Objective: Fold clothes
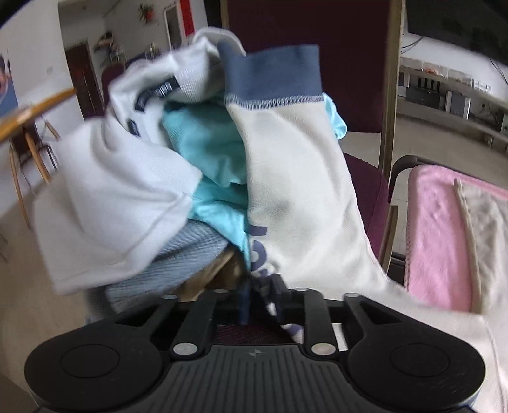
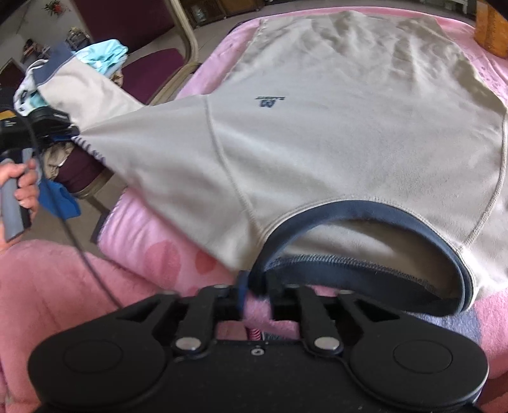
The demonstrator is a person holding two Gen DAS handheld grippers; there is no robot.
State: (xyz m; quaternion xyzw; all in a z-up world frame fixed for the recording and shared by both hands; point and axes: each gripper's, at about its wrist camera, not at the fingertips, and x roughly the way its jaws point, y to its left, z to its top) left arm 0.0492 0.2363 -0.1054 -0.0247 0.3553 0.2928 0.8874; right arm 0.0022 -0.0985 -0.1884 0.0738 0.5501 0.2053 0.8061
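Note:
A cream sweatshirt (image 2: 317, 127) with a navy collar (image 2: 365, 209) lies spread on a pink blanket (image 2: 143, 254). My right gripper (image 2: 257, 286) is shut on the near edge of that collar, which bunches between its fingers. One sleeve (image 1: 301, 174) with a blue cuff (image 1: 273, 73) stretches off the blanket and drapes over my left gripper (image 1: 260, 286). The left jaws stand a little apart, and the sleeve's striped edge runs down between them without being clearly pinched. The right wrist view shows the left gripper (image 2: 54, 122) under the sleeve, with a hand (image 2: 22, 184) on its handle.
A maroon chair (image 1: 365, 181) beside the blanket carries a pile of clothes: a white garment (image 1: 120, 190), a teal one (image 1: 203, 139) and a light blue one (image 1: 177, 254). A black cable (image 2: 70, 228) hangs from the left gripper. A wooden object (image 2: 492, 28) stands at the blanket's far right.

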